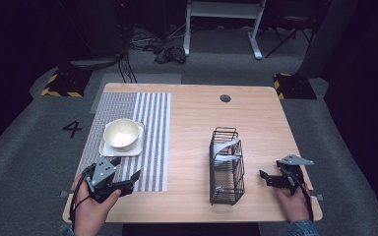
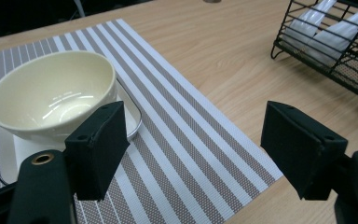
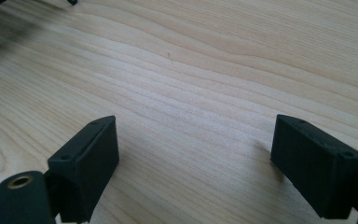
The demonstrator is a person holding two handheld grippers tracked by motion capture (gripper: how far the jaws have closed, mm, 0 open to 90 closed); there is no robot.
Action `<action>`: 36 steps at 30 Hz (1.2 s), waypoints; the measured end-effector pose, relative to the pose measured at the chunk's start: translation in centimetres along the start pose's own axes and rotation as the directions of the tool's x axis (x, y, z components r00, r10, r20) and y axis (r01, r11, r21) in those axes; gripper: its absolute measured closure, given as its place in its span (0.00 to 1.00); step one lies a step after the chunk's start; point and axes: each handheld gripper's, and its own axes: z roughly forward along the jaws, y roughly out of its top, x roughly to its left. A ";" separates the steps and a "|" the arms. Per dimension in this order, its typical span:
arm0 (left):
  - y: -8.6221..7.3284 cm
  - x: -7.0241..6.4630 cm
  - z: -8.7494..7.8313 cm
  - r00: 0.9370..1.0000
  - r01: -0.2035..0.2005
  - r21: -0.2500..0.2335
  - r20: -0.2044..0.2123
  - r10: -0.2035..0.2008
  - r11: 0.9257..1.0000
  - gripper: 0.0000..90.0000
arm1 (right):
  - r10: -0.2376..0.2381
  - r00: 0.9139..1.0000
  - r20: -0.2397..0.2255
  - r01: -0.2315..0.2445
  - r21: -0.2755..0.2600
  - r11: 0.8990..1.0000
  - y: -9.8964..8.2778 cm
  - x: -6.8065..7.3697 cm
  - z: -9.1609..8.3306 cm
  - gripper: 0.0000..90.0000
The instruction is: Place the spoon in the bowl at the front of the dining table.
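Left gripper [image 1: 126,181]: your black tool with a grey three-cornered plate and a black cable.
Right gripper [image 1: 267,176]: black too, same grey plate on top.
Jaws: blocky black pads with small screw holes, brass-ringed holes at the base.
Sleeve [image 1: 301,228]: blue denim cuff on your right arm.

A cream bowl [image 1: 122,133] is sitting on a white tray [image 1: 106,149], over a grey-and-white striped mat [image 1: 150,128]; the desk [image 1: 256,118] is showing pale wood grain, the wire rack [image 1: 226,167] black, and both tools black.
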 end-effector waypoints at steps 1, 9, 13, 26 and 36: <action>0.1 0.0 -0.1 1.000 -0.003 -0.005 0.001 0.003 1.000 0.26 | 0.000 1.000 0.000 0.000 0.000 1.000 0.0 0.0 0.0 0.17; 0.9 -0.6 -0.2 1.000 -0.009 -0.036 0.018 0.010 0.999 0.26 | 0.000 1.000 0.000 0.000 0.000 1.000 0.0 0.0 0.0 0.17; 1.3 -1.0 0.0 0.999 -0.016 -0.043 0.031 0.017 0.999 0.26 | 0.000 1.000 0.001 0.000 0.000 1.000 0.0 0.0 0.0 0.16; 3.4 -2.9 1.9 0.991 -0.071 -0.069 0.112 0.079 0.995 0.26 | 0.005 1.000 0.007 -0.005 0.001 1.000 0.0 0.0 0.0 0.16; 5.5 -5.0 3.2 0.976 -0.110 -0.108 0.175 0.127 0.988 0.27 | 0.005 1.000 0.007 -0.005 0.001 1.000 0.0 0.0 0.0 0.16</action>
